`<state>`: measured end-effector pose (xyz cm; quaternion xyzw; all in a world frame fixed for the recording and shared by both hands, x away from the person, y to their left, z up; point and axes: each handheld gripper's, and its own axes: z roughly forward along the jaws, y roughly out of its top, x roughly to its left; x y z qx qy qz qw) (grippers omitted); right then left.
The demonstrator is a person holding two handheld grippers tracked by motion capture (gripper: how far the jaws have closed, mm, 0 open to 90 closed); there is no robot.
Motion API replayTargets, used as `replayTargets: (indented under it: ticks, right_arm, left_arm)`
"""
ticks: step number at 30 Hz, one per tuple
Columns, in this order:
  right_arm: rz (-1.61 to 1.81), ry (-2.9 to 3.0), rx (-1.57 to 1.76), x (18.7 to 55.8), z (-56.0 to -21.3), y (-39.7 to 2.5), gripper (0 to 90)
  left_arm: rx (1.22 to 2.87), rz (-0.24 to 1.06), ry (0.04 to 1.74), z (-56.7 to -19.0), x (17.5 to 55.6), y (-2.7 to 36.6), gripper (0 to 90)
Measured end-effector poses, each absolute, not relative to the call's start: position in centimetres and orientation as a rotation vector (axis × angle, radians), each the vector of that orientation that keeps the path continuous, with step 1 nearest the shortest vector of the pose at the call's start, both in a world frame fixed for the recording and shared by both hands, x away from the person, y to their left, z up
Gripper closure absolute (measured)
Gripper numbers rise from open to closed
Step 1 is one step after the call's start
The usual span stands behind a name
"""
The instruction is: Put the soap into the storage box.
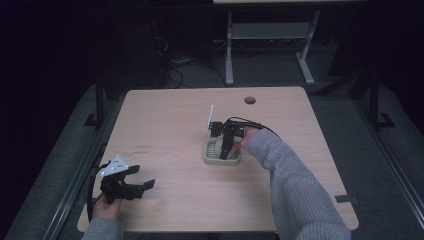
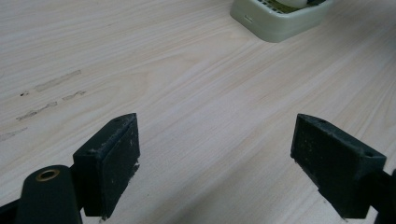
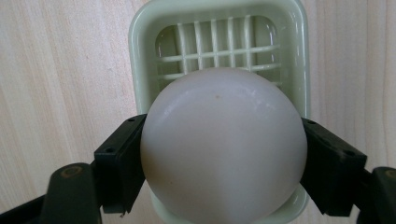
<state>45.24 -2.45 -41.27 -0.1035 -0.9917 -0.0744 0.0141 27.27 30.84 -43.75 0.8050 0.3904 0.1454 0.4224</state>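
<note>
container: pale green slotted tray (image 3: 140, 60) w/ rounded corners and a grid-slat floor, sits on the wooden table (image 1: 165, 125) a bit right of centre in the high view; its near corner also shows at top of the left gripper view (image 2: 275, 23).
contents: white ball (image 3: 223, 144), smooth, round, over the tray's near half; bare slats show beyond it. can't tell if it touches the floor of the tray.
right gripper (image 3: 223, 154): jaws clamped on the ball, one pad on each side at about its widest part, ball sits right between them. in the high view the gripper (image 1: 227, 150) points down into the tray, grey-sleeved forearm (image 1: 295, 185) coming in from bottom right.
left gripper (image 2: 215, 158): jaws spread wide, nothing between them, just bare table wood. in the high view it is near the table's front-left corner (image 1: 127, 187), held low over the top, well apart from the tray.
ball vs left gripper: far off, up and to the right of it.
edges: tray is well inside the table, clear of every edge; left gripper is close to the left and front edges.
open room: bare wood all round the tray, widest stretch betw. tray and left gripper; faint scuff marks (image 2: 51, 93) on the wood left of the left jaws. a small round grommet hole (image 1: 250, 100) near the far edge.
</note>
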Motion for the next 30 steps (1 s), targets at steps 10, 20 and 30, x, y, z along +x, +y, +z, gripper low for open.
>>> replayTargets:
  ticks: [10, 20, 30]
  right_arm:
    - [-0.228, -3.083, -0.333, 45.29, -41.31, -2.63, 23.1]
    - [-0.23, -3.077, -0.335, 45.29, -41.33, -2.64, 23.1]
    - [-0.237, -3.067, -0.344, 45.4, -41.38, -2.69, 23.0]
  left_arm:
    - [2.005, 0.363, 0.982, -43.8, 27.29, 30.89, 15.3]
    - [2.006, 0.365, 0.984, -43.74, 27.27, 30.98, 15.3]
    - [2.005, 0.365, 0.985, -43.72, 27.27, 31.0, 15.3]
